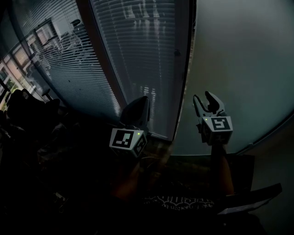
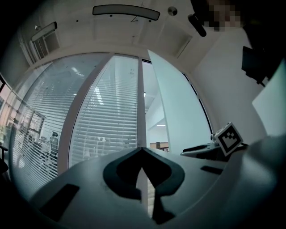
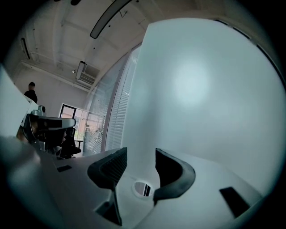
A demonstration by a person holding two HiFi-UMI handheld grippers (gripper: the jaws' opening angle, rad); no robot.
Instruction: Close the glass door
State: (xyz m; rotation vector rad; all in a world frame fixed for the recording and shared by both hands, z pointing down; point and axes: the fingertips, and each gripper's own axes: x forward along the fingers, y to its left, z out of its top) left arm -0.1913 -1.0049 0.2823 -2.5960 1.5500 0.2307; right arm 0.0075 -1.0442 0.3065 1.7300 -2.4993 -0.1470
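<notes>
Glass door (image 1: 239,55): big frosted pale panel, plain, nothing readable through it. It fills the right side of the head view and nearly all of the right gripper view (image 3: 201,89). It sits right of the dark door post (image 1: 183,69). In the left gripper view the door (image 2: 178,112) is angled off the post (image 2: 140,103), and I see a gap between them with a lit room beyond. So the door is not shut.

Left of the post is a glass partition with slatted blinds (image 1: 138,55), slats down, running off to the left. It also shows at (image 2: 107,116) and as a thin strip at (image 3: 118,112).

A ceiling light bar (image 2: 126,12) is overhead. An office chair (image 3: 53,129) and a far-off person (image 3: 31,91) are at the left edge of the right gripper view.

My right gripper (image 1: 203,98) is held up in front of the frosted panel, pointing at it, with a forearm (image 1: 221,170) below it rising from the bottom of the frame. Its jaws are spread apart with nothing between them, only the door's surface behind (image 3: 140,156). I can't tell if the tips touch the glass.

My left gripper (image 1: 140,105) is a bit lower and to the left, aimed at the foot of the blinds near the post. Its jaws are clenched tip to tip on nothing (image 2: 142,150), with the post lined up behind them. The arm under it is too dark to read.

The marker cubes face the head camera, left (image 1: 126,139) and right (image 1: 219,124). The two grippers are apart, the post between them in the head view.
</notes>
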